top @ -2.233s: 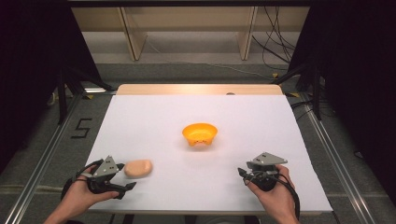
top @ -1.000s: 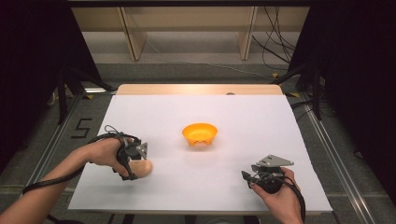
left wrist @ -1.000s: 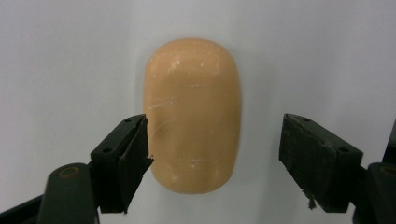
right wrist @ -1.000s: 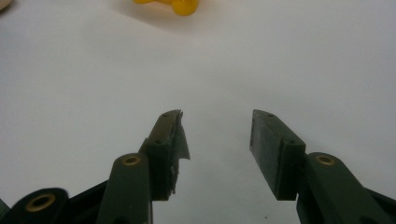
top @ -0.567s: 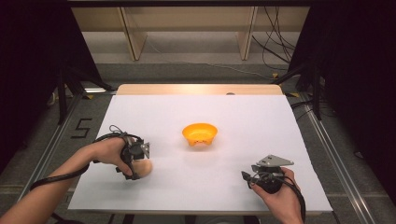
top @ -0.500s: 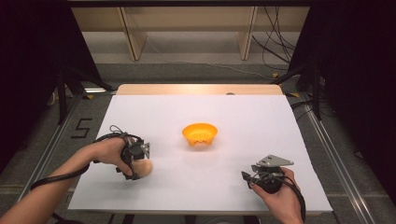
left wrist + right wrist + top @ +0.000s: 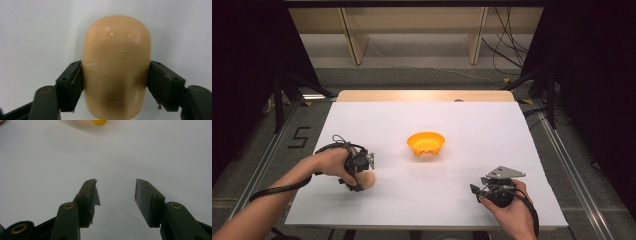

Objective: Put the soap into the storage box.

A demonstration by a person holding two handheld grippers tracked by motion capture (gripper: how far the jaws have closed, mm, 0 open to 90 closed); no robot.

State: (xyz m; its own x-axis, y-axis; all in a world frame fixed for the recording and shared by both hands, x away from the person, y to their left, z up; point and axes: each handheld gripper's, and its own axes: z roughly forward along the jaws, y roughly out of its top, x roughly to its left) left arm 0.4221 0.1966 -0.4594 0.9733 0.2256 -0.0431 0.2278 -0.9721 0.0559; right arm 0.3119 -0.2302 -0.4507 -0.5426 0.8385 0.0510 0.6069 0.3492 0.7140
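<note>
A tan, rounded, loaf-shaped object [image 7: 367,180] lies on the white table [image 7: 472,120] at the front left. My left gripper [image 7: 360,181] points down over it from the left. In the left gripper view the tan object [image 7: 116,67] sits between the two jaws, and both pads press on its sides, so my left gripper [image 7: 116,75] is shut on it. An orange bowl [image 7: 426,143] stands near the table's middle. My right gripper [image 7: 476,190] rests at the front right, and in its own view my right gripper [image 7: 116,187] is open with nothing between its jaws.
The orange bowl [image 7: 100,122] shows at the top edge of the right gripper view, well ahead of those jaws. Beyond the table's far wooden edge [image 7: 422,95] are wooden shelf legs and cables on the floor. Metal rails run along both sides of the table.
My left hand rose from the front-left edge, came over the tan object and closed its jaws on it. The right gripper has stayed almost still.
</note>
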